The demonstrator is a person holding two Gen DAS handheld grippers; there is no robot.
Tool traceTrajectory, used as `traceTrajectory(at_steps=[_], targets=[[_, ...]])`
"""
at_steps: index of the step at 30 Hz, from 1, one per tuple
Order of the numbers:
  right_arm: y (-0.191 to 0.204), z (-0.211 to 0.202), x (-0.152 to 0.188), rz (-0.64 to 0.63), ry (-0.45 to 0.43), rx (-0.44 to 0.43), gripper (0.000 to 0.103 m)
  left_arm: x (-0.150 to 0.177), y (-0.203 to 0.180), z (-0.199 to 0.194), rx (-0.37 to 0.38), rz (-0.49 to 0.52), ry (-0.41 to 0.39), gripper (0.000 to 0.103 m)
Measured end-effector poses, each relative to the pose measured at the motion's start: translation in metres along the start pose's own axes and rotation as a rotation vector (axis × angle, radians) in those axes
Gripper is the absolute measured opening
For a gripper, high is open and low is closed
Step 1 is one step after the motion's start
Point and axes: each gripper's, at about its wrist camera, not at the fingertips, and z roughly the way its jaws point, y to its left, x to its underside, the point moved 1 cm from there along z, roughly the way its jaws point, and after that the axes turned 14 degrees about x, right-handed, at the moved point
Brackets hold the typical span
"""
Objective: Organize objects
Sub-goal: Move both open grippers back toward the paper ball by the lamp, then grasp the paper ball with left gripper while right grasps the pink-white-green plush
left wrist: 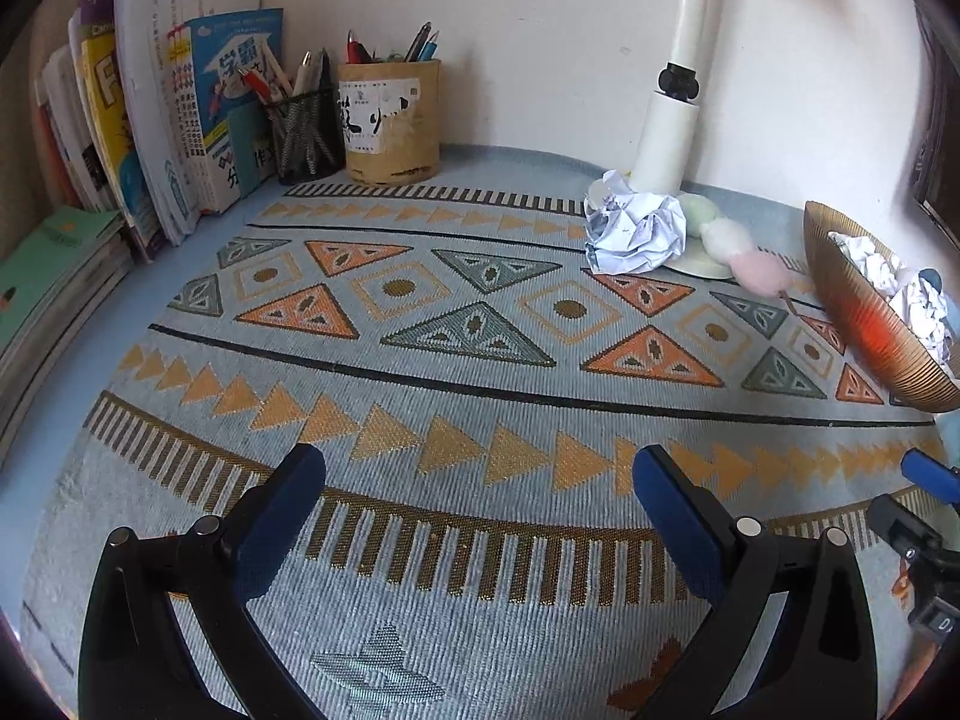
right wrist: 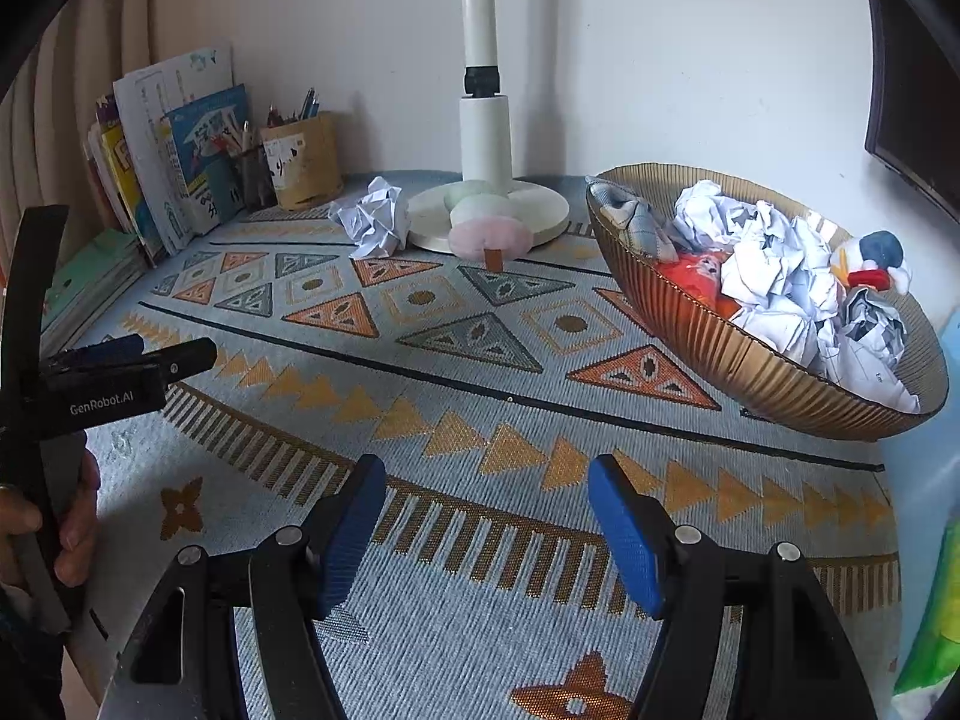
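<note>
One crumpled paper ball [left wrist: 636,231] [right wrist: 375,219] lies on the patterned mat beside the lamp base [right wrist: 540,204]. A green, white and pink plush skewer [left wrist: 729,243] [right wrist: 489,222] rests across that base. At the right stands a ribbed golden bowl [left wrist: 864,324] [right wrist: 750,360]. It holds several paper balls [right wrist: 774,270], a duck plush [right wrist: 870,264], a checked cloth and an orange item. My left gripper [left wrist: 480,468] [right wrist: 174,351] is open above the mat's near edge, with nothing between its fingers. My right gripper [right wrist: 486,474] is open too and holds nothing, well short of the bowl.
Books [left wrist: 180,120] lean in the back left corner, with more stacked flat [left wrist: 54,276]. Next to them stand a mesh pen cup [left wrist: 303,132] and a tan pen holder [left wrist: 390,120]. A white lamp post [right wrist: 480,60] rises at the back. A dark screen edge [right wrist: 912,120] is at the right.
</note>
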Motion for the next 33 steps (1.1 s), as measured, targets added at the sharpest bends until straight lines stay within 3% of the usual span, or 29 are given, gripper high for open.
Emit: traceTrajectory(at_steps=[6, 9, 13, 15, 21, 26, 29, 32, 33], targets=[[0.003, 0.005, -0.001, -0.016, 0.033, -0.016, 0.069, 0.001, -0.001, 0.0, 0.005, 0.005, 0.007, 0.102], [0.008, 0.019, -0.01, 0.006, 0.136, -0.128, 0.069, 0.001, -0.005, 0.004, 0.01, 0.032, 0.032, 0.102], [0.015, 0.022, -0.034, 0.067, 0.119, -0.151, 0.069, 0.002, -0.012, 0.006, 0.005, 0.068, 0.043, 0.102], [0.018, 0.024, -0.054, 0.087, 0.089, -0.099, 0.069, -0.001, -0.012, 0.009, 0.015, 0.081, 0.061, 0.102], [0.017, 0.054, -0.102, 0.252, 0.087, -0.074, 0.069, -0.06, -0.005, 0.025, 0.197, 0.022, 0.043, 0.102], [0.016, 0.094, -0.118, 0.411, 0.116, -0.105, 0.069, -0.095, -0.016, 0.075, 0.3, 0.132, 0.061, 0.102], [0.016, 0.11, -0.117, 0.412, 0.098, -0.022, 0.069, -0.099, -0.029, 0.1, 0.305, 0.153, 0.089, 0.101], [0.01, 0.123, -0.118, 0.444, 0.124, -0.019, 0.068, -0.107, -0.037, 0.115, 0.316, 0.167, 0.09, 0.1], [0.006, 0.127, -0.118, 0.468, 0.134, -0.036, 0.068, -0.107, -0.037, 0.118, 0.322, 0.161, 0.094, 0.09]])
